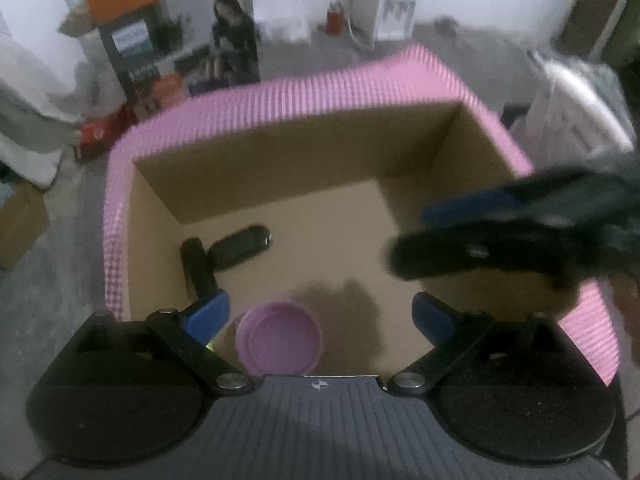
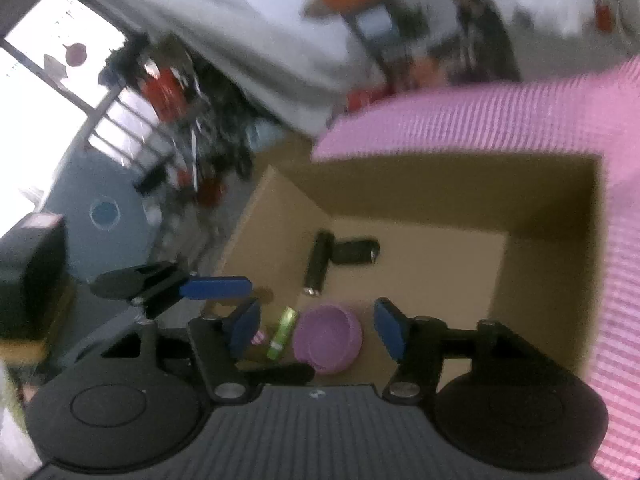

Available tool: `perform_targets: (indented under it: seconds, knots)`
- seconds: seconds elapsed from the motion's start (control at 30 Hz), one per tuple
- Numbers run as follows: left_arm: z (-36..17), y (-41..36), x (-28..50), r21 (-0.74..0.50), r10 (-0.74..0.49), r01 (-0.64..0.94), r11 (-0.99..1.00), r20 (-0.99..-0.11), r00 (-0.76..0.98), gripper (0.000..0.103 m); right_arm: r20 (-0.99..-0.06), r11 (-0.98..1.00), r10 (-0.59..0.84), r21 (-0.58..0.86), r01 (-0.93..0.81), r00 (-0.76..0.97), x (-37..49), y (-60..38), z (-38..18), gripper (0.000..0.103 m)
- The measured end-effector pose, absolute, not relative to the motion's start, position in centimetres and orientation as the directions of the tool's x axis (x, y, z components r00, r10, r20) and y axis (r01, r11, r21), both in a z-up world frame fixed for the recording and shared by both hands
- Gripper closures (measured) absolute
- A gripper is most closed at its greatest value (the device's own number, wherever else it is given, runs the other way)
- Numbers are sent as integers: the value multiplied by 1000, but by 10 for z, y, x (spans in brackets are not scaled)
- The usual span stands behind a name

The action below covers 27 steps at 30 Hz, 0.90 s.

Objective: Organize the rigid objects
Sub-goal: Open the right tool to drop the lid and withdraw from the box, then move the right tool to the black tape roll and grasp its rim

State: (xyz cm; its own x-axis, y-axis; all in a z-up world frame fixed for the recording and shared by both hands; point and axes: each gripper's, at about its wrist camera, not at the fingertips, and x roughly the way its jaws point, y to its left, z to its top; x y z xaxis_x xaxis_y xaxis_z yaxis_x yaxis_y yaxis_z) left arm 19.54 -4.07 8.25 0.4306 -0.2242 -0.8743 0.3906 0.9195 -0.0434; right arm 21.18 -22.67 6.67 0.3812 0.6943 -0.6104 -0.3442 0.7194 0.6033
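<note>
A cardboard box with a pink ribbed rim point(image 1: 320, 80) point(image 2: 480, 120) fills both views. On its floor lie two black cylinders point(image 1: 240, 246) point(image 2: 318, 264) touching in an L, a purple bowl point(image 1: 280, 338) point(image 2: 326, 338) and a green tube point(image 2: 282, 332). My left gripper point(image 1: 320, 316) hovers open over the box's near edge, above the bowl, with nothing between its blue pads. My right gripper point(image 2: 318, 332) is open too, above the bowl and not touching it. It reaches in from the right in the left wrist view point(image 1: 416, 236). One blue left pad point(image 2: 216, 286) shows beside it.
Behind the box stand a printed carton with an orange top point(image 1: 180, 52), a red canister point(image 1: 334, 18) and a white water dispenser point(image 1: 384, 0). A white appliance point(image 1: 580, 108) sits right of the box, a brown carton point(image 1: 20, 224) left. A black case point(image 2: 28, 268) stands near the window.
</note>
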Motion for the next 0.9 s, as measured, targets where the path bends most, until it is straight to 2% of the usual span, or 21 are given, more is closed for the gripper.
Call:
perform_targets:
  seconds: [0.17, 0.3, 0.43, 0.57, 0.73, 0.9]
  knots:
    - [104, -39, 170, -97, -259, 311, 946, -804, 536, 4, -513, 767, 635, 508, -393, 577, 149, -259, 92, 30]
    - [111, -36, 138, -159, -283, 251, 955, -749, 600, 4, -407, 756, 634, 506, -415, 658, 100, -283, 97, 27]
    - [112, -38, 94, -89, -209, 206, 974, -698, 685, 2, -342, 751, 634, 489, -444, 694, 57, -298, 100, 23]
    - [92, -35, 56, -28, -147, 182, 983, -712, 686, 2, -329, 758, 629, 458, -464, 704, 28, -302, 100, 19]
    - [59, -23, 22, 18, -96, 167, 986, -753, 651, 2, -337, 733, 659, 489, -473, 673, 13, -288, 91, 19]
    - [33, -12, 7, 18, -93, 170, 985, -776, 624, 2, -396, 708, 697, 511, -487, 598, 7, -255, 70, 19]
